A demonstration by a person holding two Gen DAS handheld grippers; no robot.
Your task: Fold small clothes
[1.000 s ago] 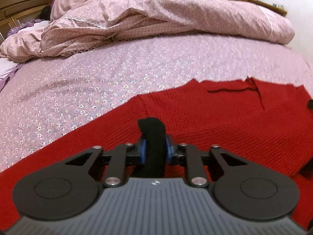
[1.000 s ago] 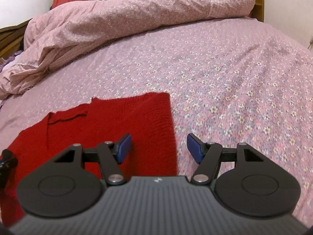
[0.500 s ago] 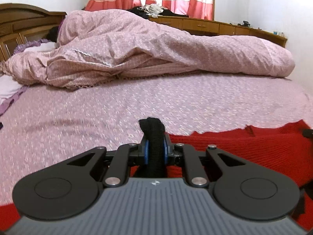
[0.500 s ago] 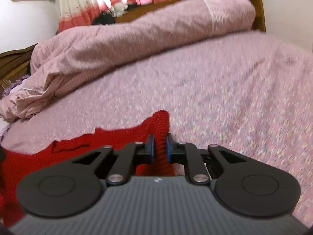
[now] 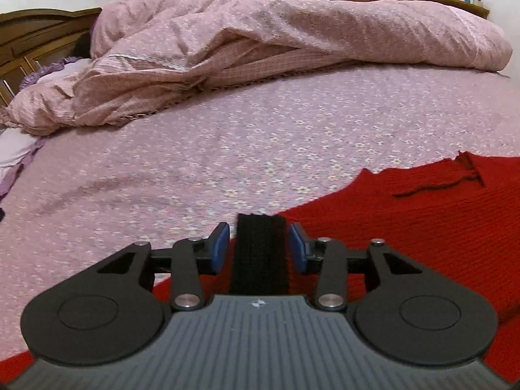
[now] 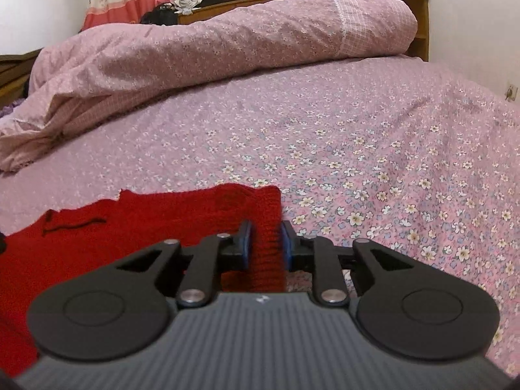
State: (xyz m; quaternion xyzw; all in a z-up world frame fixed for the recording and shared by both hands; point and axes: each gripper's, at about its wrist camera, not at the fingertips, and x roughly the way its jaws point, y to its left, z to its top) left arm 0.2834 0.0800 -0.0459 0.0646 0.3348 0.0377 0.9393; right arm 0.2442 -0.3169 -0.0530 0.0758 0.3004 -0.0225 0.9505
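A red knitted sweater (image 5: 422, 214) lies spread on the bed; it also shows in the right wrist view (image 6: 136, 227). My left gripper (image 5: 260, 245) has its jaws parted a little around the sweater's black ribbed edge (image 5: 260, 253), with small gaps at both blue pads. My right gripper (image 6: 265, 243) has its jaws slightly parted around the sweater's red right edge (image 6: 266, 227), which lies flat between the pads.
The bed has a pink floral sheet (image 6: 373, 162). A bunched pink duvet (image 5: 260, 39) lies across the far side. A wooden headboard (image 5: 39, 35) is at the far left; a wooden ledge with clothes (image 6: 195, 0) runs behind the bed.
Both grippers were shut on the sweater's edges and lifted them half a second ago. Now both have lowered and their jaws have parted, the fabric lying flatter.
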